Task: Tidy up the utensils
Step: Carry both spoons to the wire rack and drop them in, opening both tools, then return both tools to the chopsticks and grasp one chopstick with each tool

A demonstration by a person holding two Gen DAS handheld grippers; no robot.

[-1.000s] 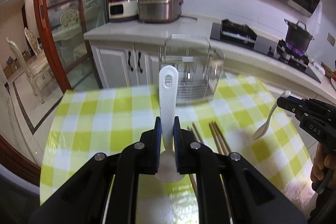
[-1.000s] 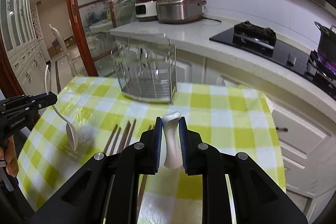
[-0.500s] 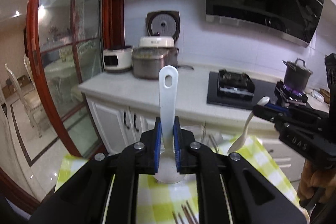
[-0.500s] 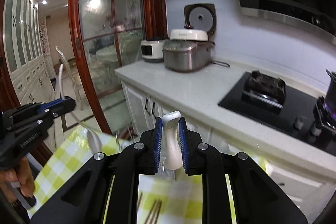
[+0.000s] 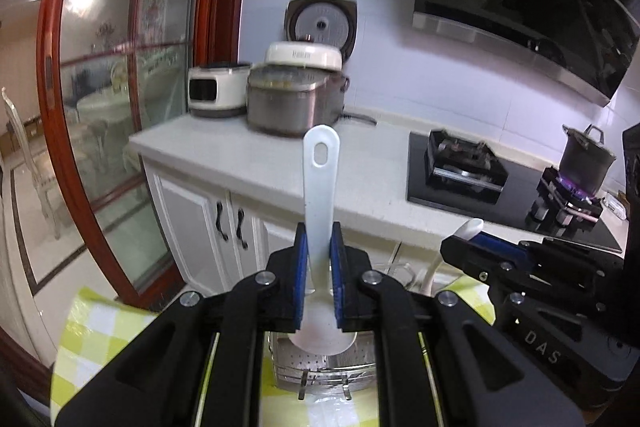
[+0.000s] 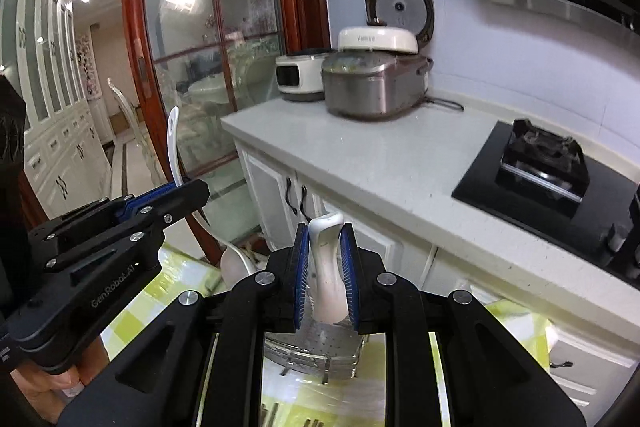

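Both grippers lifted and carried forward since a second ago: table dropped low in view, metal utensil rack (image 5: 320,367) now right under the jaws instead of far across the cloth. Left gripper (image 5: 319,267) clenched on white rice paddle (image 5: 320,195), handle with hole pointing up, blade hanging over rack. Right gripper (image 6: 325,259) clamped on white soup spoon (image 6: 326,267), handle end sticking up, bowl hidden below pads above rack. Chopsticks (image 6: 270,413) partly visible on yellow checked tablecloth (image 6: 132,319) at bottom. Rice cooker (image 6: 372,87) on counter (image 6: 380,155) behind, stove (image 6: 540,163) right
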